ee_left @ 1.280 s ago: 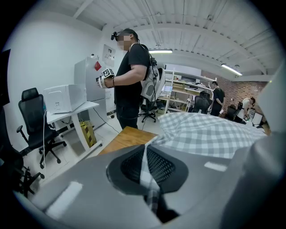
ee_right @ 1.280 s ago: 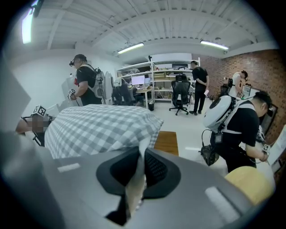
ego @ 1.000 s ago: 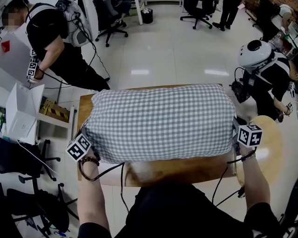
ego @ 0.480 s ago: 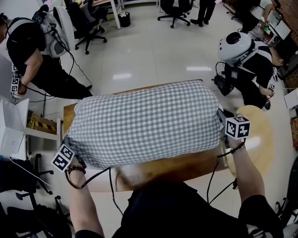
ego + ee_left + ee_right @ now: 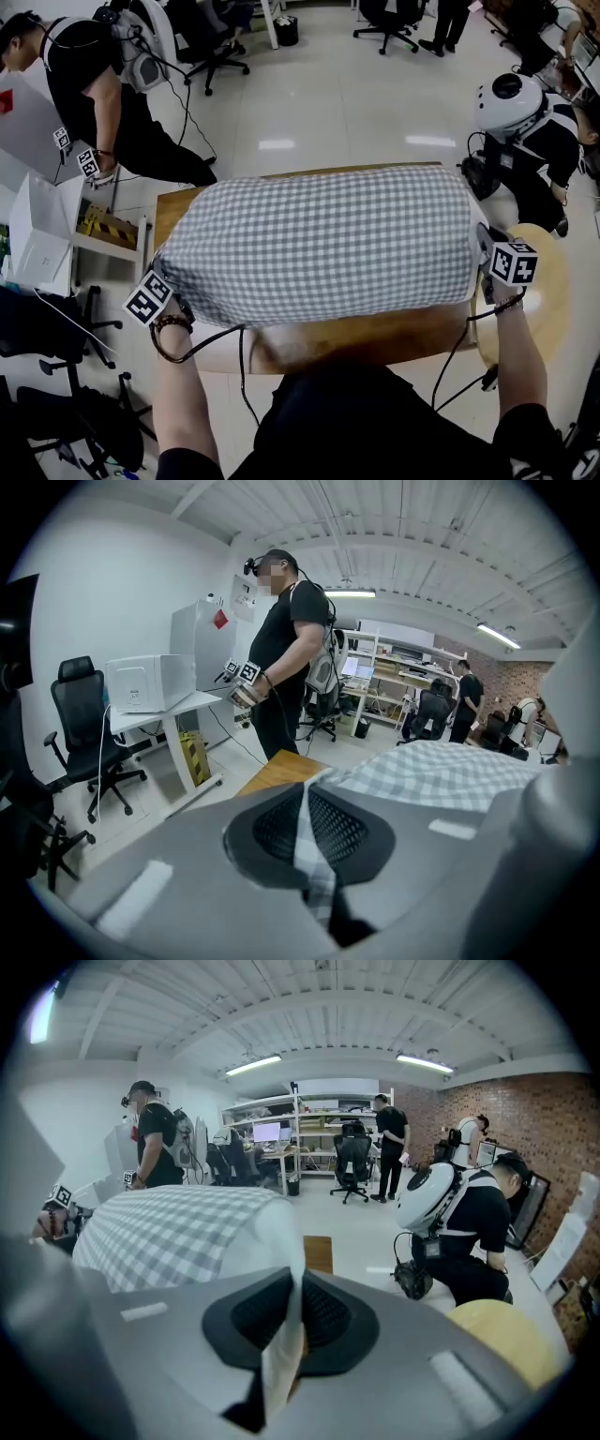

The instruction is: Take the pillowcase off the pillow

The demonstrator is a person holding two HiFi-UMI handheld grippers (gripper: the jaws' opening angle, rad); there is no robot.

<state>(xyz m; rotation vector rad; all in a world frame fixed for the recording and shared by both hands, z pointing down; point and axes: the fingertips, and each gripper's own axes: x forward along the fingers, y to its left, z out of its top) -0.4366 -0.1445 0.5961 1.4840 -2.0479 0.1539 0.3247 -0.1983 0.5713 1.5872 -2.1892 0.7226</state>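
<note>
Clamping — left claw (image 5: pixel 307 832) on pillowcase (image 5: pixel 323 244), right claw (image 5: pixel 292 1314) apparently on pillow (image 5: pixel 268 1234).

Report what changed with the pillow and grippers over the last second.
The right gripper seems to have eased slightly rightward; nothing was taken or released. The left gripper stays shut on the checked pillowcase, the right on white fabric at its other end; all still lies across the table.
</note>
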